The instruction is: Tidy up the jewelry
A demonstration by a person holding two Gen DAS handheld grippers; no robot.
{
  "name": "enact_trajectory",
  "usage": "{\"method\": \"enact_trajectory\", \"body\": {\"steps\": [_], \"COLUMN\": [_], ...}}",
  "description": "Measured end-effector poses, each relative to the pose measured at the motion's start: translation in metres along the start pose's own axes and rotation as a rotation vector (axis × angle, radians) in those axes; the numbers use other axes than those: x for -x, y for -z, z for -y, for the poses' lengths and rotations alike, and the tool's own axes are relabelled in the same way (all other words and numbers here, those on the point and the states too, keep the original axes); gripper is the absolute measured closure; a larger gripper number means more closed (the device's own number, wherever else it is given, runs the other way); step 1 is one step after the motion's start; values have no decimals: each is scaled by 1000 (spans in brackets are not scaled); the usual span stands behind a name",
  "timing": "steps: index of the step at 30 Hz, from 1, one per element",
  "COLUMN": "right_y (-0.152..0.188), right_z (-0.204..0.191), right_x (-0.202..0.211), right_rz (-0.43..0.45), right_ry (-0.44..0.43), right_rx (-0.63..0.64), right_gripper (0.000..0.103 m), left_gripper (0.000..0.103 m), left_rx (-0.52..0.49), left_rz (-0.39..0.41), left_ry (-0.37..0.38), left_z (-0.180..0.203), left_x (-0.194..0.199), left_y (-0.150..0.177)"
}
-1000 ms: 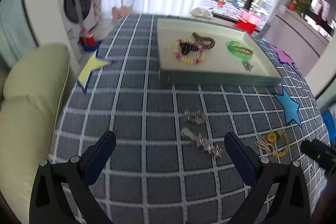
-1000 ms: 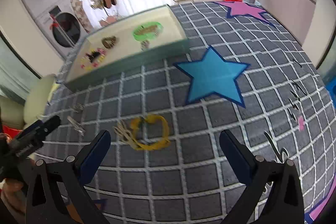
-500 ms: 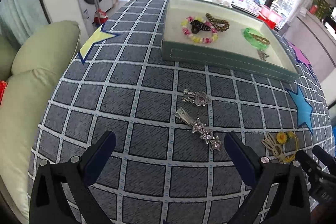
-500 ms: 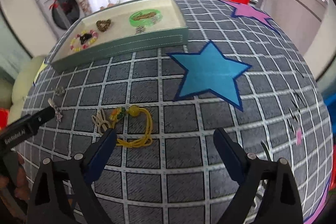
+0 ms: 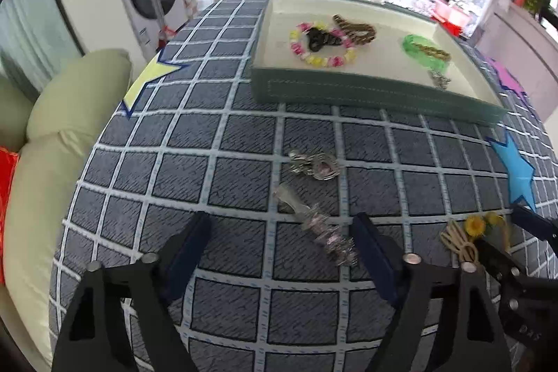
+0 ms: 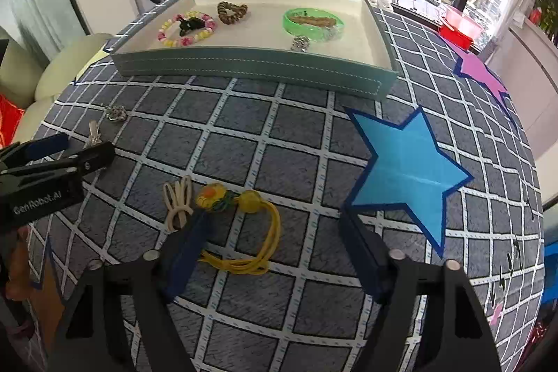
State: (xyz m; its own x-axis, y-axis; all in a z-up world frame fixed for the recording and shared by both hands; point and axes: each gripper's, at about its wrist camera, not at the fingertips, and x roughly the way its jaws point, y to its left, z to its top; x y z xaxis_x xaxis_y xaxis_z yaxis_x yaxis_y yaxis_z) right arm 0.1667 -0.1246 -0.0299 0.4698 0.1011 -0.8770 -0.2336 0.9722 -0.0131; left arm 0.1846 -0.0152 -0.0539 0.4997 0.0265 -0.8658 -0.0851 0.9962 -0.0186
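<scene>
Tray (image 6: 251,63) holds approx. four pieces, but clip (image 5: 315,225), charm (image 5: 315,164) and cord (image 6: 244,232) lie on counter, both grippers' jaws closing around clip (left (image 5: 284,243)) and cord (right (image 6: 275,241)), nothing gripped.

Each gripper is built of black angular arms tipped with dark blue flat pads (image 5: 369,253) and fitted with round silver screws (image 6: 397,254). White lettering "GenRobot.AI" is printed on the black side of the left gripper (image 6: 66,156).
</scene>
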Motion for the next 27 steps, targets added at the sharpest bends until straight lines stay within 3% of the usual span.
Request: {"method": "enact_trajectory", "body": {"steps": [1, 2, 5, 7, 13, 27], "right_y": [0, 0, 0, 2, 6, -9], "right_z": [-3, -5, -9, -9, -2, 15], "right_x": [1, 2, 4, 5, 19, 74], "right_rz": [3, 5, 3, 2, 24, 134], "right_ry": [-2, -6, -8, -2, -9, -95], "right_rx": [7, 13, 3, -14, -86, -213], "right_gripper": [43, 55, 96, 99, 100, 100], "left_gripper": [24, 27, 59, 66, 66, 66], "left_rx": [-9, -20, -45, -60, -65, -130], "left_rz": [4, 8, 22, 25, 52, 147], "left_ry": [6, 14, 35, 68, 212, 299], "left_z": [1, 2, 4, 3, -13, -33], "left_x": [1, 3, 7, 9, 22, 65], "left_y": [0, 1, 0, 0, 4, -6]}}
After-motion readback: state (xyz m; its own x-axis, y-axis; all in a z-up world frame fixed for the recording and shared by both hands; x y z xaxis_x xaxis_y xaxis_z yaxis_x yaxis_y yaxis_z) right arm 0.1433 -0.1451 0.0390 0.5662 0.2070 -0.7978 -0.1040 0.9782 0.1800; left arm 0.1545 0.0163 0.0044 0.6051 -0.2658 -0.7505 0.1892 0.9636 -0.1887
